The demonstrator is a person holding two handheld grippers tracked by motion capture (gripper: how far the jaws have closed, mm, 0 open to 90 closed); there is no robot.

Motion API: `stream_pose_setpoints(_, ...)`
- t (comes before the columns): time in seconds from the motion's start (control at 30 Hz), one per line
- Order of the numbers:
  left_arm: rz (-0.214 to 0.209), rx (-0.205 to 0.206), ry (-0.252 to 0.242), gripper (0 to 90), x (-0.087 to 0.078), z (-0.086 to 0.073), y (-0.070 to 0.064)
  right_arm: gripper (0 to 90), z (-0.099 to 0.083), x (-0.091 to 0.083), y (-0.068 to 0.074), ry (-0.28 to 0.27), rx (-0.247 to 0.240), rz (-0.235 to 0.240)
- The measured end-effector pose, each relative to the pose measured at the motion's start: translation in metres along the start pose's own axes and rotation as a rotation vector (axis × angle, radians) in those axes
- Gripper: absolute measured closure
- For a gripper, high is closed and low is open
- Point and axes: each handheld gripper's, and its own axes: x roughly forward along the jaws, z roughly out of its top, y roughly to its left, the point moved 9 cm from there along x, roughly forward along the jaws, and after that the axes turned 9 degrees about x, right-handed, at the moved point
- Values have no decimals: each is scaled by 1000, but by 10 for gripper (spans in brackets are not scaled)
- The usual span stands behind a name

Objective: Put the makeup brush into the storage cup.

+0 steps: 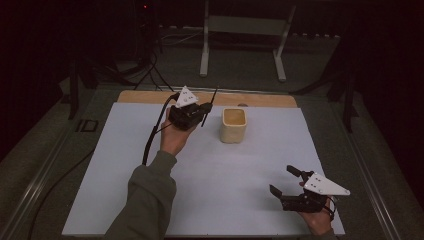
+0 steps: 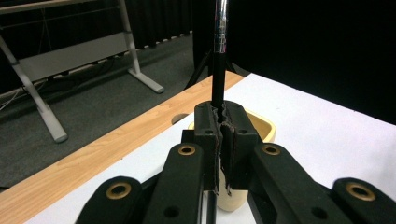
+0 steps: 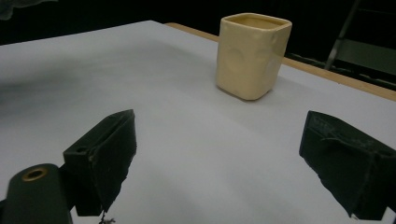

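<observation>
At the left of the high view, the person's left hand (image 1: 172,137) holds the left gripper (image 1: 199,114) raised over the white table covering (image 1: 125,175), a black cable (image 1: 152,132) trailing down from it beside the green sleeve (image 1: 145,200). Its jaws are pressed together on a thin black rod (image 1: 208,106), which points up and away from the gripper; in the left gripper view the rod (image 2: 218,70) rises upright from between the closed pads and carries a shiny metal section near the top. Just right of that gripper, toward the far edge of the covering, stands a cream square-sided cup (image 1: 233,125), upright and apart from the rod tip. In the left gripper view the cup (image 2: 261,128) sits directly behind the jaws. At the near right corner, the right gripper (image 1: 285,181) is held low over the covering with its jaws spread wide and nothing between them, well apart from the cup. The right gripper view shows the cup (image 3: 252,56) standing ahead, beyond the parted pads, near the wooden table edge (image 3: 336,79).
</observation>
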Motion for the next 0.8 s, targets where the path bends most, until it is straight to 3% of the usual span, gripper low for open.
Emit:
stream_pose_setpoints(0.5, -5, 7, -7, 870, 10, 7, -3, 103, 1, 0, 1, -8, -5, 7)
stream_pose_setpoints(0.8, 0, -17, -27, 869, 15, 10, -4, 102, 1, 0, 1, -7, -5, 8)
